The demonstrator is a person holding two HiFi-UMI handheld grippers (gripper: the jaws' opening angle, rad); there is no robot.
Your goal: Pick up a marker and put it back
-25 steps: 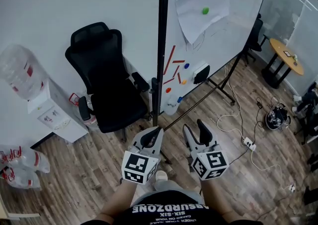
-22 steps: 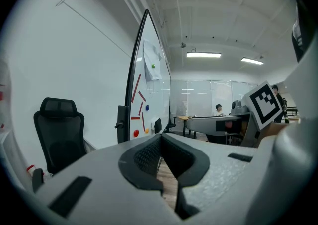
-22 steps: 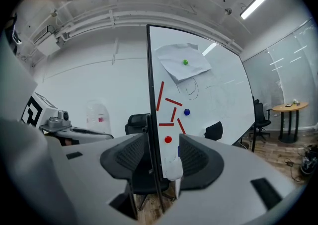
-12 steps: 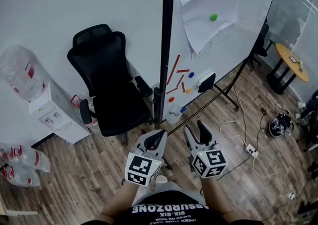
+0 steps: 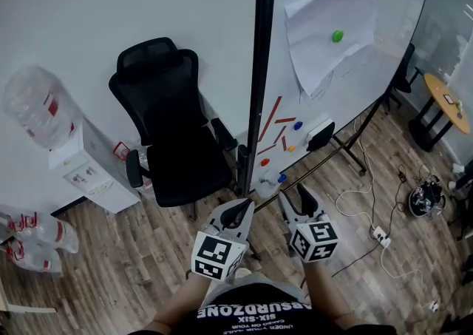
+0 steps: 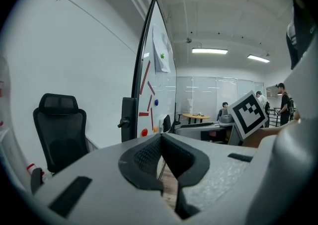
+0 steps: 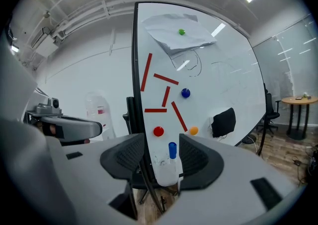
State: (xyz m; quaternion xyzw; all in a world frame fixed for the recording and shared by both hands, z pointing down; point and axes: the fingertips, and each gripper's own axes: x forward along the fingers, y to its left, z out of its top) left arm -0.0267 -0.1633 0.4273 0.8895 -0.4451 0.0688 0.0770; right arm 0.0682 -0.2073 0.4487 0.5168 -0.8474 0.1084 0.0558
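Observation:
A blue-capped marker [image 7: 172, 149] stands upright in a white holder [image 7: 166, 170] at the foot of the whiteboard [image 7: 208, 85]; in the head view the holder [image 5: 267, 185] sits low beside the black post [image 5: 259, 89]. My right gripper [image 7: 161, 144] is open and empty, well short of the board, and the marker shows through its gap. It is held in front of my body [image 5: 294, 194]. My left gripper [image 6: 161, 137] is shut on nothing, beside the right one [image 5: 238, 209]. Red strips [image 5: 272, 117] and round magnets [image 5: 298, 126] are stuck on the board.
A black office chair [image 5: 174, 134] stands left of the post, with a water dispenser [image 5: 81, 171] further left. A black eraser [image 5: 320, 134] and a paper sheet [image 5: 332, 34] hang on the board. Cables [image 5: 362, 204] and a power strip [image 5: 380, 236] lie on the wooden floor at right.
The whiteboard, post and chair have slid rightward and slightly down in the head view. Both grippers keep their places in front of my body, left shut and right open.

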